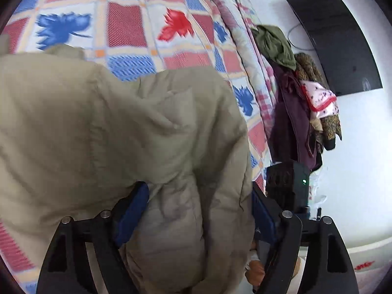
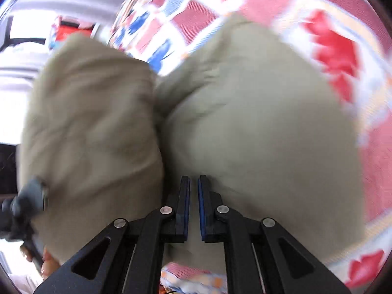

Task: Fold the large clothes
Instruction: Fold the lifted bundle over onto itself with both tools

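Observation:
A beige padded jacket point(image 1: 103, 122) lies on a bed with a checked red, blue and white quilt point(image 1: 137, 24). My left gripper point(image 1: 198, 210) is shut on a thick fold of the jacket, which bulges between its blue-padded fingers point(image 1: 133, 208). In the right wrist view the jacket point(image 2: 257, 127) fills the middle, with a lifted fold point(image 2: 93, 127) at the left. My right gripper point(image 2: 193, 183) has its jaws nearly together with a narrow gap and nothing between them, just above the jacket. The view is blurred.
Clothes point(image 1: 294, 93) hang in a heap beside the bed at the right. A dark flat screen point(image 1: 335, 39) hangs on the white wall. The other gripper's body point(image 1: 286, 186) shows by the bed edge, and the left gripper point(image 2: 27, 203) shows at the right view's left edge.

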`<state>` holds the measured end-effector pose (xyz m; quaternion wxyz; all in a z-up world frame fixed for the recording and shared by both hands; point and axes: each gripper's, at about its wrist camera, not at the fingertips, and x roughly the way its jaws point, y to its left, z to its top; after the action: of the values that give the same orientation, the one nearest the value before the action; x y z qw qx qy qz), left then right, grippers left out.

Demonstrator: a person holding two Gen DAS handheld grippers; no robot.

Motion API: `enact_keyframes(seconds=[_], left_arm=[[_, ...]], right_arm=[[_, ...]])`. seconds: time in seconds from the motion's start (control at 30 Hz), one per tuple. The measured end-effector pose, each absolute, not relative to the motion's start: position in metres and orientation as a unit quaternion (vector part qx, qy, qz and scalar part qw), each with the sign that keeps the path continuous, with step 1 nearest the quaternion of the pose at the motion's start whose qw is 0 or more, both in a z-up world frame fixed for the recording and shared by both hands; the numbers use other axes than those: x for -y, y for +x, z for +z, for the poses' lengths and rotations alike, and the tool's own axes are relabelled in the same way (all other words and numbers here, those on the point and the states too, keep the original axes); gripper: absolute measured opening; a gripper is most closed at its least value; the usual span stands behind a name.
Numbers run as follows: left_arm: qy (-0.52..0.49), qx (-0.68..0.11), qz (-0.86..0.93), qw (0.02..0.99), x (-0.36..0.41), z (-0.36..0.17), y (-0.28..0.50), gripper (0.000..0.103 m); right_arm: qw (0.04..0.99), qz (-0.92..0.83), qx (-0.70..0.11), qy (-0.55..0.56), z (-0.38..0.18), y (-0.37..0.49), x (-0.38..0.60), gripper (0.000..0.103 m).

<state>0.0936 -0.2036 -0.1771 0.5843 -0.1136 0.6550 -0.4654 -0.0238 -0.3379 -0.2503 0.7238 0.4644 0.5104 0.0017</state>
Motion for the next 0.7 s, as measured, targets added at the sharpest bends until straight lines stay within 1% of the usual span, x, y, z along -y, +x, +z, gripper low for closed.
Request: enact_keyframes(seconds=[0.07, 0.2, 0.3, 0.33, 0.4, 0.43, 0.47, 0.57, 0.7], left_arm=[[-0.126, -0.660, -0.477, 0.567, 0.228, -0.190, 0.093, 0.081], [-0.149, -0.669, -0.475, 0.552, 0.239, -0.203, 0.100, 0.081], [-0.152, -0.673, -0.470, 0.550, 0.248, -0.203, 0.101, 0.081], [-0.151, -0.674, -0.469, 0.550, 0.250, -0.204, 0.102, 0.081], [-0.145, -0.675, -0.466, 0.553, 0.250, -0.203, 0.104, 0.081], [-0.141, -0.676, -0.464, 0.555, 0.249, -0.202, 0.104, 0.081], [-0.136, -0.676, -0.462, 0.558, 0.251, -0.200, 0.104, 0.081], [-0.124, -0.661, -0.467, 0.574, 0.251, -0.184, 0.105, 0.081], [-0.095, -0.619, -0.476, 0.618, 0.247, -0.150, 0.106, 0.081]], right_arm=[[0.720, -0.015, -0.504, 0.477, -0.252, -0.041, 0.351, 0.008], [0.717, -0.035, -0.501, 0.483, -0.248, -0.063, 0.364, 0.008], [0.727, -0.032, -0.495, 0.475, -0.230, -0.080, 0.370, 0.008], [0.734, -0.025, -0.490, 0.470, -0.220, -0.084, 0.368, 0.011], [0.744, -0.012, -0.479, 0.466, -0.205, -0.090, 0.366, 0.044], [0.751, -0.005, -0.470, 0.464, -0.196, -0.094, 0.364, 0.080], [0.760, 0.011, -0.456, 0.462, -0.184, -0.098, 0.356, 0.091], [0.769, 0.053, -0.459, 0.441, -0.169, -0.106, 0.339, 0.091], [0.771, 0.071, -0.480, 0.412, -0.171, -0.084, 0.305, 0.091]])
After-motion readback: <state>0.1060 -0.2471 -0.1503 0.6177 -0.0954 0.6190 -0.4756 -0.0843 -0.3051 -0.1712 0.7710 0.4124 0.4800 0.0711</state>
